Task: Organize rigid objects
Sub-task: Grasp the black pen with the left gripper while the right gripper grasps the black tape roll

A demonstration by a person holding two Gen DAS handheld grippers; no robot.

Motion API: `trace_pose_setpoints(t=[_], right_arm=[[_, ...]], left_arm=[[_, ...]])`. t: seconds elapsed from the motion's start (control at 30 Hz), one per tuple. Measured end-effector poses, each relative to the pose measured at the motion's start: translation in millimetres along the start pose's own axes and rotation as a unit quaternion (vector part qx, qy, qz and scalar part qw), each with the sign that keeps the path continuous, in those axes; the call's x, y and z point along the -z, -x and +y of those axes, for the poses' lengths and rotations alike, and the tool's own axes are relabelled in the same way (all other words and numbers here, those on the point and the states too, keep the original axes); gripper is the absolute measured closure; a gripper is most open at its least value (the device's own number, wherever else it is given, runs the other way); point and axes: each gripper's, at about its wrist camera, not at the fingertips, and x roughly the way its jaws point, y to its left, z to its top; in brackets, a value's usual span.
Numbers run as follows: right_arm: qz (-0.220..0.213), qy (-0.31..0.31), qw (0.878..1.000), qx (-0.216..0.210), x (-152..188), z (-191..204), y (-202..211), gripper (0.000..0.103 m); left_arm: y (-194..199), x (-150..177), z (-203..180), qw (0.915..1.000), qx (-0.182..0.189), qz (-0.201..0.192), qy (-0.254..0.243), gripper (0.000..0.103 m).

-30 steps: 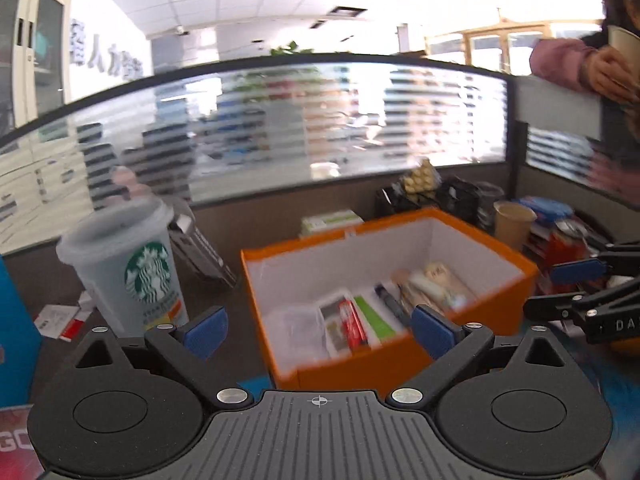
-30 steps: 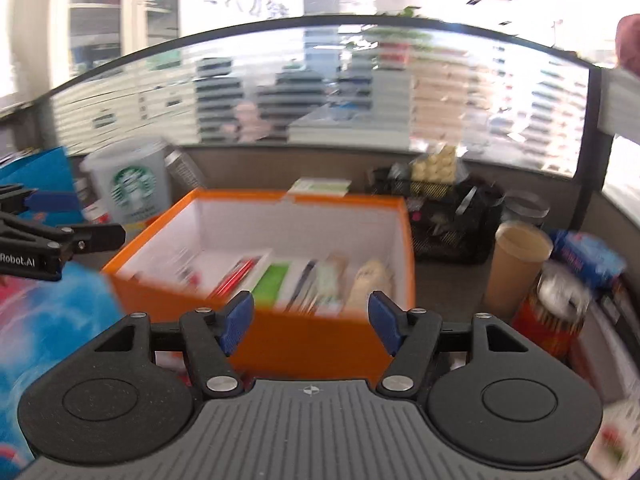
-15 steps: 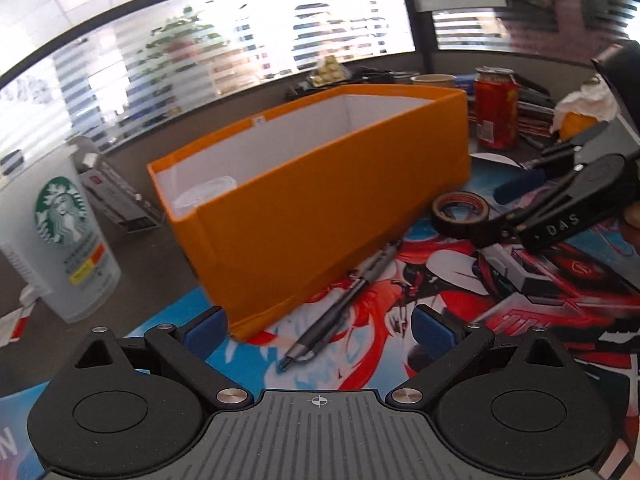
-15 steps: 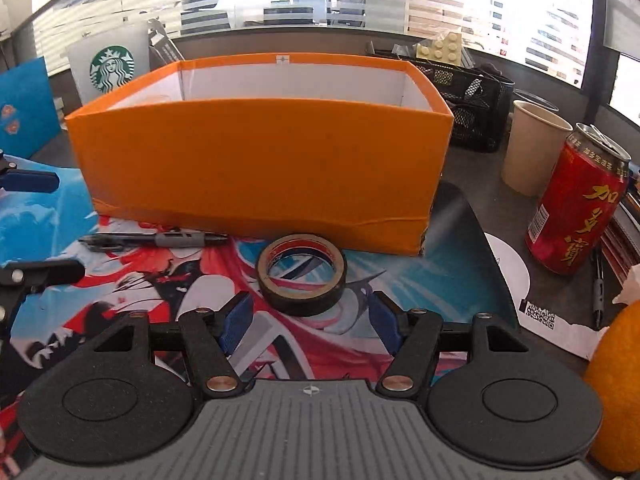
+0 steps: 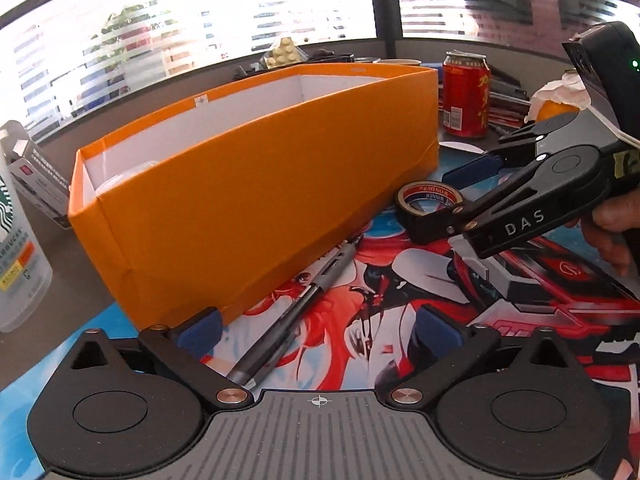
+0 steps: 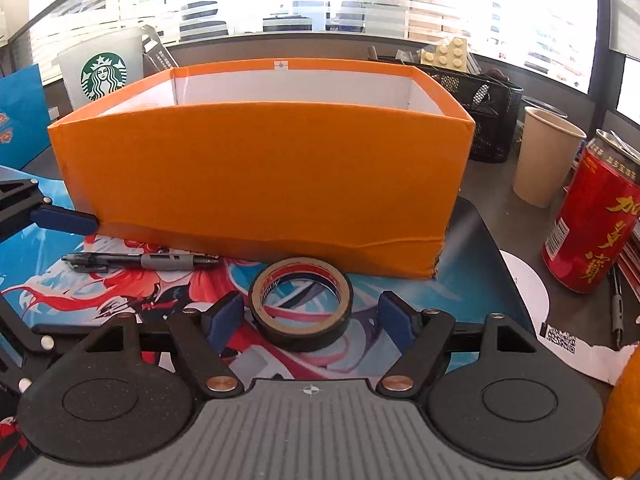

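Note:
An orange box (image 6: 260, 176) stands on a printed desk mat; it also shows in the left wrist view (image 5: 248, 200). A black tape roll (image 6: 301, 306) lies in front of it, between the open fingers of my right gripper (image 6: 310, 316), which do not touch it. A dark pen (image 5: 292, 312) lies along the box's front; my open left gripper (image 5: 316, 330) straddles its near end. The pen (image 6: 140, 261) and the left gripper's blue fingertip (image 6: 66, 219) show in the right wrist view. The tape (image 5: 430, 208) and the right gripper (image 5: 448, 200) show in the left wrist view.
A Starbucks cup (image 6: 100, 68) stands behind the box at left. A paper cup (image 6: 544, 156), a red can (image 6: 592, 216), a black mesh organiser (image 6: 480, 108) and an orange fruit (image 6: 620, 412) are at right. A blue folder (image 6: 20, 116) stands far left.
Both grippers have come down from above the box to mat level. The right gripper has moved forward around the tape; the left has closed in on the pen.

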Motion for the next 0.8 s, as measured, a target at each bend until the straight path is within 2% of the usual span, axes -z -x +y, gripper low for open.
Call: trace_pose_setpoints(t=[0.07, 0.13, 0.23, 0.33, 0.4, 0.47, 0.57, 0.73, 0.8], right_arm=[[-0.004, 0.001, 1.000, 0.002, 0, 1, -1, 0.038], [-0.005, 0.003, 1.000, 0.001, -1, 3, 0, 0.051], [-0.004, 0.004, 1.000, -0.001, 0, 6, 3, 0.051], [-0.003, 0.004, 1.000, -0.002, 1, 6, 5, 0.051], [-0.001, 0.003, 1.000, -0.003, 2, 6, 7, 0.050], [-0.002, 0.000, 1.000, -0.004, 4, 6, 9, 0.050], [-0.002, -0.003, 1.000, -0.006, 6, 6, 12, 0.050], [-0.007, 0.003, 1.000, 0.001, 12, 9, 18, 0.051], [-0.008, 0.004, 1.000, 0.003, 15, 10, 20, 0.051]], left_arm=[[0, 2, 0, 1.0000, -0.001, -0.006, 0.001, 0.000], [0, 2, 0, 0.9999, 0.000, -0.001, 0.012, 0.000], [-4, 0, 7, 0.9974, 0.011, 0.018, 0.069, 0.001], [-3, 1, 1, 0.9975, 0.004, 0.017, 0.069, 0.004], [1, 0, -3, 0.9977, 0.007, 0.013, 0.067, 0.015], [7, 1, -11, 0.9982, 0.015, 0.007, 0.057, 0.040], [11, 0, -20, 0.9985, 0.018, 0.005, 0.051, 0.064], [14, -2, -40, 0.9986, 0.006, 0.002, 0.053, 0.089], [18, 0, -48, 0.9987, -0.012, 0.001, 0.051, 0.089]])
